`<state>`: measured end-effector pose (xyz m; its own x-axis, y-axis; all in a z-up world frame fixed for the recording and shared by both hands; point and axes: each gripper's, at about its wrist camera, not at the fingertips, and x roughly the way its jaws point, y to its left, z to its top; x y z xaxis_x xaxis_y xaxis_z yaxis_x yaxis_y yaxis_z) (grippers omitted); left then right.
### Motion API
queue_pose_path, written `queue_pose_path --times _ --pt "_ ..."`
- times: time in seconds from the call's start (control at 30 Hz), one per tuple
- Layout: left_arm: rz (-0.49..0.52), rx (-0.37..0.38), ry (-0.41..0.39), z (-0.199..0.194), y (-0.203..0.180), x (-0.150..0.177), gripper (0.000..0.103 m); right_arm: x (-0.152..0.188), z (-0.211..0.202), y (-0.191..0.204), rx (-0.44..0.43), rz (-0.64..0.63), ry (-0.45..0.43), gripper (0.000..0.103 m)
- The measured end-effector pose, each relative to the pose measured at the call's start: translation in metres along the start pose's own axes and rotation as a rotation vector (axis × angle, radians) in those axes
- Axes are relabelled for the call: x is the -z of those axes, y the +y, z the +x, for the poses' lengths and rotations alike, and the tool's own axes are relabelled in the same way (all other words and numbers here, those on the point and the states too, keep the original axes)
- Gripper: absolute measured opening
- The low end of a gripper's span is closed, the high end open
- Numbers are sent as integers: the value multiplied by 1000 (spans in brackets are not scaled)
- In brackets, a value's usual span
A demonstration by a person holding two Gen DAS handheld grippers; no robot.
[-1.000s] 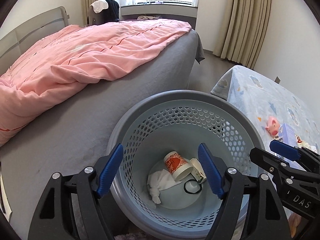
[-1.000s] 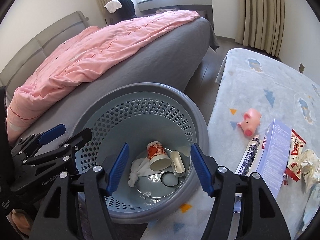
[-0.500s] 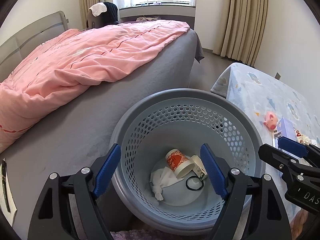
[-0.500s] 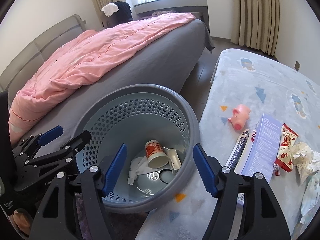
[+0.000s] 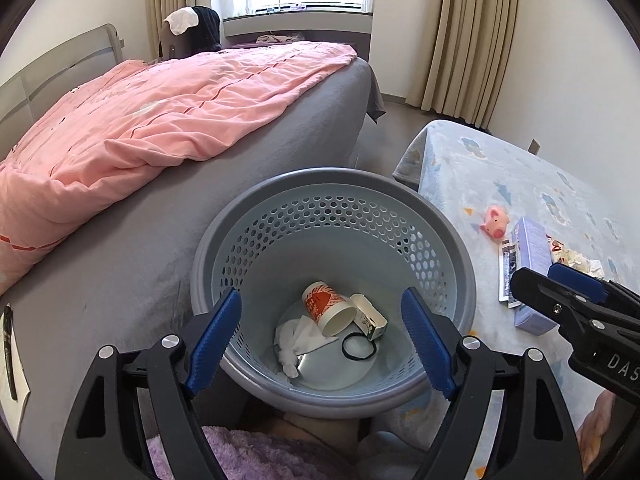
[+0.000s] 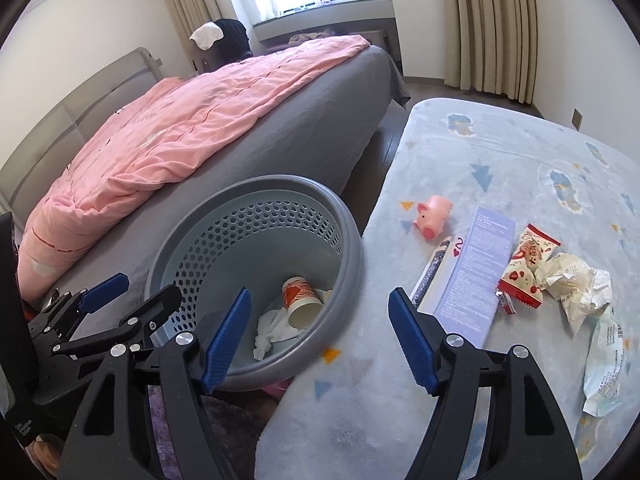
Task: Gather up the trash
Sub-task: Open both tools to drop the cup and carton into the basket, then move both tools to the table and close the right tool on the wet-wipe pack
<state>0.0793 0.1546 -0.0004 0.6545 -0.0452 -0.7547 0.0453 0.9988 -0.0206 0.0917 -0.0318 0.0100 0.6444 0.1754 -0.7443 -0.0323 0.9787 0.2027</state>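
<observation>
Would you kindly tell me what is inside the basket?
The basket holds a paper cup, crumpled tissue, small carton and black hair band; anything beneath them is hidden.

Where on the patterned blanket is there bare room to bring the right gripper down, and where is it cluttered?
Free: the near blanket between the basket and the lavender box, and the far stretch beyond the pig toy. Crowded: the right side, where the red snack packet and crumpled wrappers lie.
</observation>
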Motion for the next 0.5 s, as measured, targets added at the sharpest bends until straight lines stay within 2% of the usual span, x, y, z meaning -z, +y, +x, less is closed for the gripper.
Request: queue_pose_path --times 0.2,0.5 --pt "11 28 -16 -18 -22 5 79 18 -26 -23 28 38 -8 71" --pt "54 86 -21 -39 -69 16 79 51 -61 -77 92 127 -19 73"
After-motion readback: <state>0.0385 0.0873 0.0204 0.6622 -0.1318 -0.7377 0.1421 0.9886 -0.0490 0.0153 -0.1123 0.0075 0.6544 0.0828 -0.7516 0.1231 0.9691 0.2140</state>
